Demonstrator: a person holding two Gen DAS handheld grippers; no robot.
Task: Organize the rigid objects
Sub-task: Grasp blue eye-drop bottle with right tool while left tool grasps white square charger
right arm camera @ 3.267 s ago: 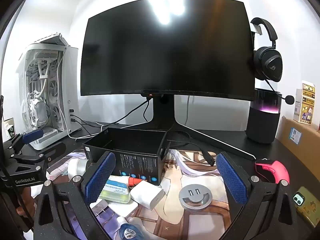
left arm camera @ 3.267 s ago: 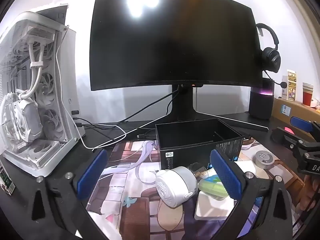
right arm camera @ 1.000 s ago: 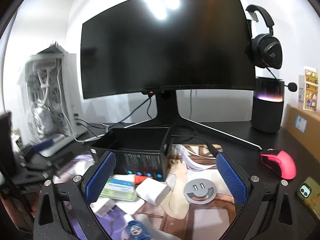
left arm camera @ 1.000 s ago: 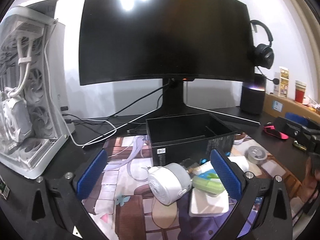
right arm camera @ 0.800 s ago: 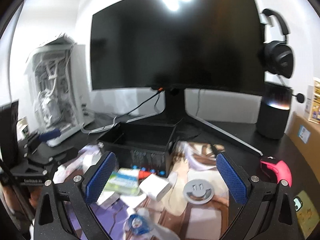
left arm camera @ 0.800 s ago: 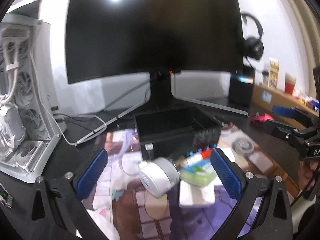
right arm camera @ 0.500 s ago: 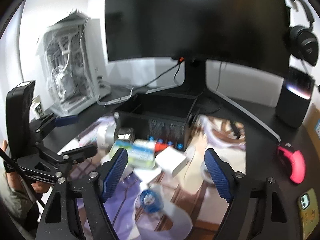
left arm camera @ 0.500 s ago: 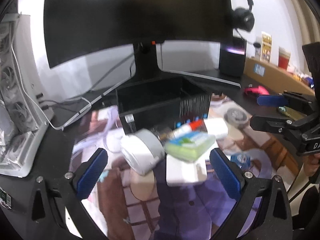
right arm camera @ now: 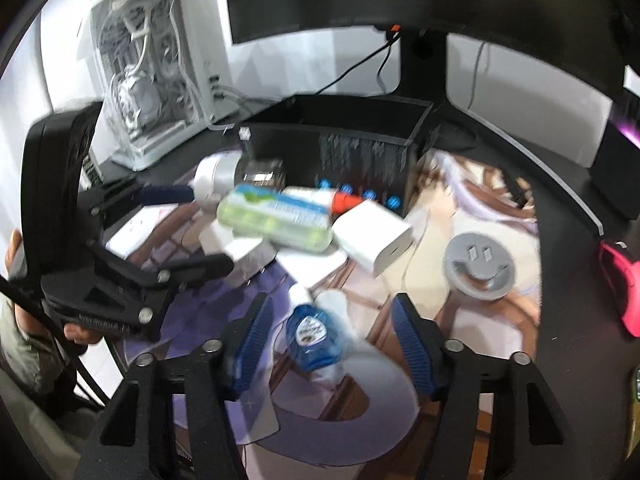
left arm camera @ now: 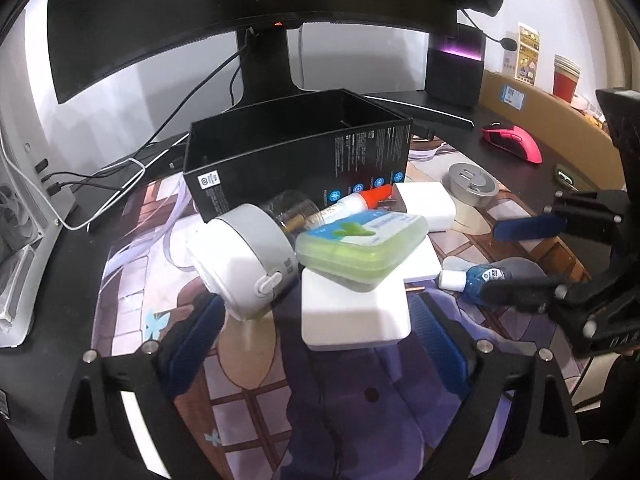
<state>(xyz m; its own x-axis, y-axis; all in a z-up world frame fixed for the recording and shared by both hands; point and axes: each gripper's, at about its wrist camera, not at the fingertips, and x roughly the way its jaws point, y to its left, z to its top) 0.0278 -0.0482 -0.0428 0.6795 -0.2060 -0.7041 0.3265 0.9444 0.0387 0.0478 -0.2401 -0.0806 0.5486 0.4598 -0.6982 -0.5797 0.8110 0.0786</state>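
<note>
An open black box [left arm camera: 296, 140] stands on the printed desk mat, also in the right wrist view [right arm camera: 340, 136]. In front of it lies a pile: a white and grey round jar [left arm camera: 244, 256], a green case [left arm camera: 360, 248], white blocks [left arm camera: 356, 316], a white charger [right arm camera: 372, 236], a red-capped tube [left arm camera: 360, 200]. A small blue bottle [right arm camera: 312, 332] lies between the open fingers of my right gripper [right arm camera: 332, 340]. My left gripper [left arm camera: 320, 344] is open just short of the white block. The grey round plug [right arm camera: 478, 266] lies to the right.
A curved monitor [left arm camera: 248, 0] on a stand is behind the box. A white PC case [right arm camera: 156, 68] stands left, with cables. A pink mouse [left arm camera: 514, 142], black speaker [left arm camera: 454, 68], headset and cardboard box are on the right.
Both grippers have tilted down and moved in toward the pile. The right gripper's fingers have narrowed and now flank the blue bottle. The left gripper has come close to the white block.
</note>
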